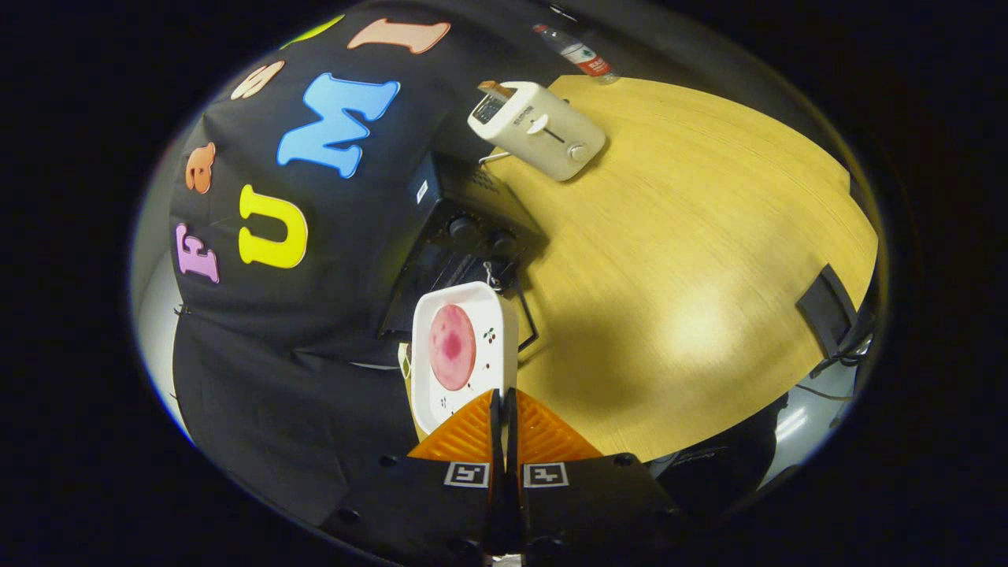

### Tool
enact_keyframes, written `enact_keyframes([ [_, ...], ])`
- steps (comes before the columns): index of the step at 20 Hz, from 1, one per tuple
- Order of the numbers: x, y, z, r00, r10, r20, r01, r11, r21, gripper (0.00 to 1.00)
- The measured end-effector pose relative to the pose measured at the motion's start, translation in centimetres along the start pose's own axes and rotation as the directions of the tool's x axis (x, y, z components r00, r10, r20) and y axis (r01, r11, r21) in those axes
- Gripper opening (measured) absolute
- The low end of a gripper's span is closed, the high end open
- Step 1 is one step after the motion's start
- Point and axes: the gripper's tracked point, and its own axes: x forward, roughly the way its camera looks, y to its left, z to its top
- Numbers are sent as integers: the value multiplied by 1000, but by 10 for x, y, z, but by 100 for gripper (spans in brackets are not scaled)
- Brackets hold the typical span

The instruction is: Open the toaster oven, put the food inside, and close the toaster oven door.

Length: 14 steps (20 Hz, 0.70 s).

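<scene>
- Your gripper [504, 405] sits at the bottom middle of the frame, fingers clenched on the near rim of the plate [463, 354]. Only a thin slit shows between them, and the plate's edge disappears into it.
- The plate is white with rounded corners and a raised rim, and it looks smooth and glossy. There's a small cherry print near its right edge and a few tiny specks by the fingers.
- The food [452, 346] is a flat round pink slice with a darker blotch in the middle, lying on the plate's left half.
- The toaster oven [457, 244] is a black boxy thing just above the plate, about center frame. It has two round knobs, plus what looks like a perforated top panel. I honestly can't tell how its door stands, since the plate covers the lower front. A thin dark wire frame pokes out beside the plate's right edge.
- The table [677, 260] is pale wood with fine grain and a bright glare patch on the right.
- Further up the frame, a cream pop-up toaster [537, 130] with rounded corners has a slice of bread [497, 89] poking out the top.
- At the top edge there's a clear plastic bottle [576, 53] with a red label.
- At the far right, a small dark block [825, 309] sits on the table's edge with cables under it.
</scene>
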Motion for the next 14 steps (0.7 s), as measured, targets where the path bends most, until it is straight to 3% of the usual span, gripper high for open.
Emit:
enact_keyframes([
  [7, 60, 46, -26, 997, 29, -69, -28, 1000, 10, 2],
  [14, 138, 52, 1, 999, -15, -41, 18, 997, 77, 2],
])
